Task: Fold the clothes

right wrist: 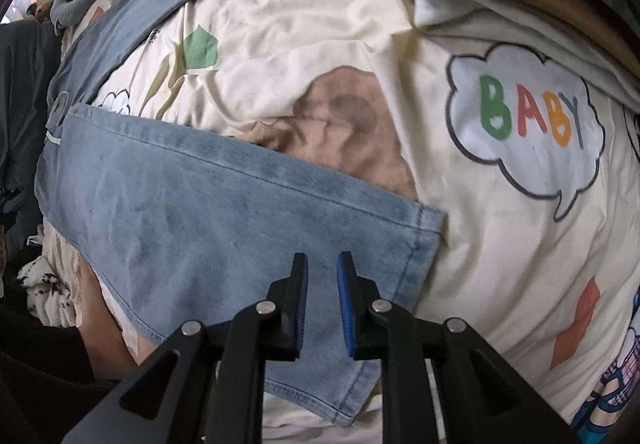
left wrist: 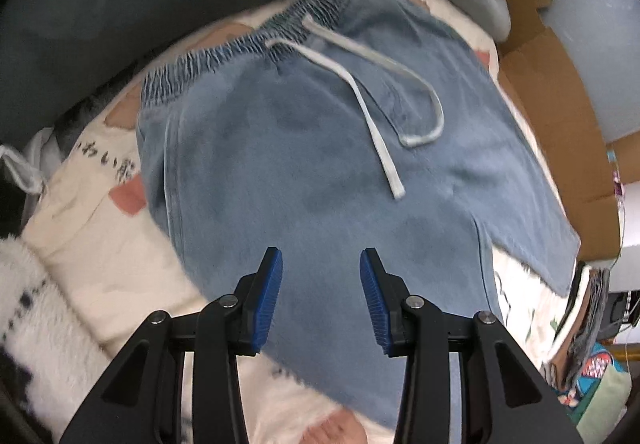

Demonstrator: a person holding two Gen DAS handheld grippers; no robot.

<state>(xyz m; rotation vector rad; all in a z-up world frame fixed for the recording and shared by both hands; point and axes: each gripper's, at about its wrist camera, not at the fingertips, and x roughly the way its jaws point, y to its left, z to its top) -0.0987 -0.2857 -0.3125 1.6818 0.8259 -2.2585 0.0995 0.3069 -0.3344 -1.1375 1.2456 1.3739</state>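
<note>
Two grippers above blue denim trousers (left wrist: 304, 148) spread mid-frame on a cartoon-print bedsheet (right wrist: 480, 228): left gripper (left wrist: 321, 264) fingers wide apart, empty; right gripper (right wrist: 322, 268) fingers narrowly parted over the trouser-leg hem (right wrist: 404, 256), gripping nothing.

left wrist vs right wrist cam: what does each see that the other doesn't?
Left wrist only: the gathered elastic waistband and white drawstring of the light blue denim trousers, with the left gripper open above the fabric.

Right wrist only: the stitched leg hem, a white cloud print reading BABY, and the right gripper, narrowly open above that leg.

Both: the trousers on the cream cartoon-print bedsheet and brown cardboard.
</note>
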